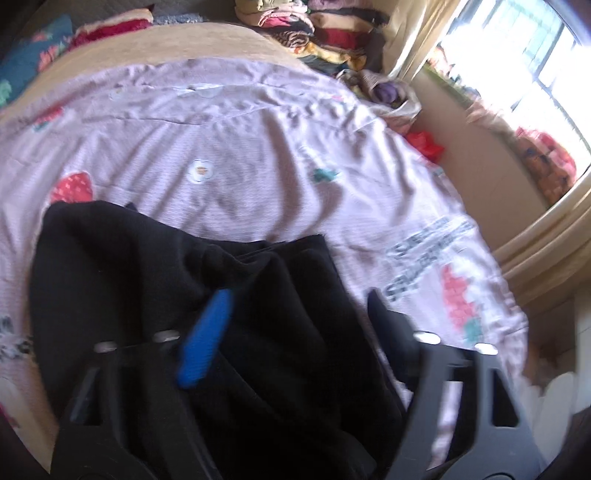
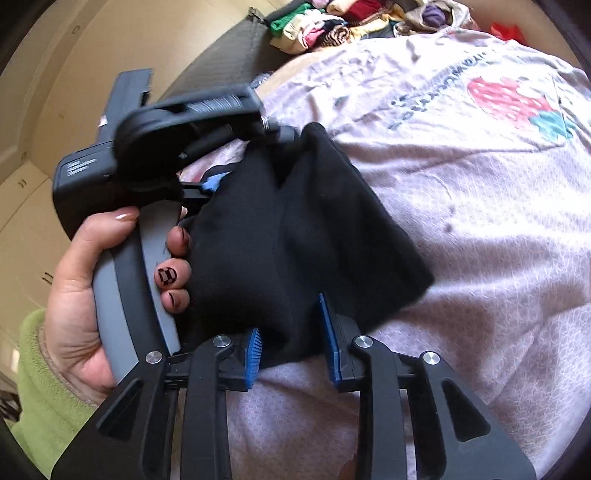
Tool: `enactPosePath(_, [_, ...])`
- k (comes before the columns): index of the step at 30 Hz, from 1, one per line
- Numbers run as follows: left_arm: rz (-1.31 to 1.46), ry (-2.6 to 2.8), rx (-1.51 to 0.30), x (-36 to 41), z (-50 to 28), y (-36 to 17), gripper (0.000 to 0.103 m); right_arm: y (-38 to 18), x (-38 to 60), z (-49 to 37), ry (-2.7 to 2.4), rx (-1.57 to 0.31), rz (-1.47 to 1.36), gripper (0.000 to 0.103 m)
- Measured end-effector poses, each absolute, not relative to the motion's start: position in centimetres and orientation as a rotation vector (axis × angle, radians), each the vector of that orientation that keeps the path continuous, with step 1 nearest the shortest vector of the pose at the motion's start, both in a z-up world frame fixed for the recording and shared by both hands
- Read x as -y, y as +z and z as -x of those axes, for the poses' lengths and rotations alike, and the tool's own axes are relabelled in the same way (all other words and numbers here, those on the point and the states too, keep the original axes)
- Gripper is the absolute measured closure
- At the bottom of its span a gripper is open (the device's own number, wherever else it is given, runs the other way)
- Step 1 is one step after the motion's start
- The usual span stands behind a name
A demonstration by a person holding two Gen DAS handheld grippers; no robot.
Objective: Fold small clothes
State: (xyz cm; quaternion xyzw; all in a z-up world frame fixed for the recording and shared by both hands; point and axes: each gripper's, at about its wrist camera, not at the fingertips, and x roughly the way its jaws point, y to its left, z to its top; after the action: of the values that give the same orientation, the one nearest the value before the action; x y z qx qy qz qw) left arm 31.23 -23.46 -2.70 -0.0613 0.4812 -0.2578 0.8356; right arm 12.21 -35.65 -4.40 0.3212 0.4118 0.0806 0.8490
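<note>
A black garment (image 1: 288, 295) lies folded on the pink strawberry-print bedsheet (image 1: 240, 140). My left gripper (image 1: 295, 325) hovers over its near part with the jaws wide apart; one blue pad (image 1: 205, 339) is over the cloth and nothing is gripped. In the right wrist view the same black garment (image 2: 295, 229) lies across the sheet (image 2: 480, 221). Its near corner sits between the blue pads (image 2: 332, 343) of my right gripper (image 2: 291, 350), which stand a little apart, open. A person's hand (image 2: 81, 266) holds the left tool's grey handle (image 2: 122, 295) beside the garment.
Stacks of folded coloured clothes (image 1: 314, 33) (image 2: 325, 26) sit at the far end of the bed. A bright window (image 1: 517, 55) and curtain are on the right, with a red item (image 1: 424, 144) by the wall. A teal pillow (image 1: 29, 62) lies far left. A green sleeve (image 2: 37, 369) is near left.
</note>
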Motion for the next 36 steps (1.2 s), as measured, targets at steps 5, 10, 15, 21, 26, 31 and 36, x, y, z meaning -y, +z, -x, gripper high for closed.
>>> enactPosePath(5, [0.190,-0.564,-0.980,21.1,-30.5,-1.1,0.024,-2.7,37.0,-11.3,0.185,-0.879,-0.677,0.050])
enactPosePath(10, [0.139,-0.469,-0.906,15.6,-28.1,-0.3,0.022,1.1,39.2,-12.4,0.155,-0.813,-0.628,0.032])
enactPosePath(15, [0.081,-0.410,-0.916,12.4,-26.1,-2.0,0.022,2.5,39.7,-18.8,0.182,-0.884,-0.570,0.032])
enactPosePath(21, [0.066,-0.438,-0.942,11.4,-24.9,-3.4,0.022,-0.4,37.6,-26.2,0.205,-1.044,-0.534,0.032])
enactPosePath(26, [0.065,-0.465,-0.943,11.5,-24.5,-3.8,0.021,-1.2,34.8,-28.8,0.241,-1.084,-0.446,0.092])
enactPosePath(31, [0.104,-0.504,-0.948,11.7,-24.3,-3.6,0.021,3.0,34.5,-27.3,0.283,-0.886,-0.265,0.092])
enactPosePath(36, [0.093,-0.520,-0.978,12.8,-24.1,-4.6,0.018,-0.1,35.6,-28.7,0.215,-0.976,-0.191,0.092])
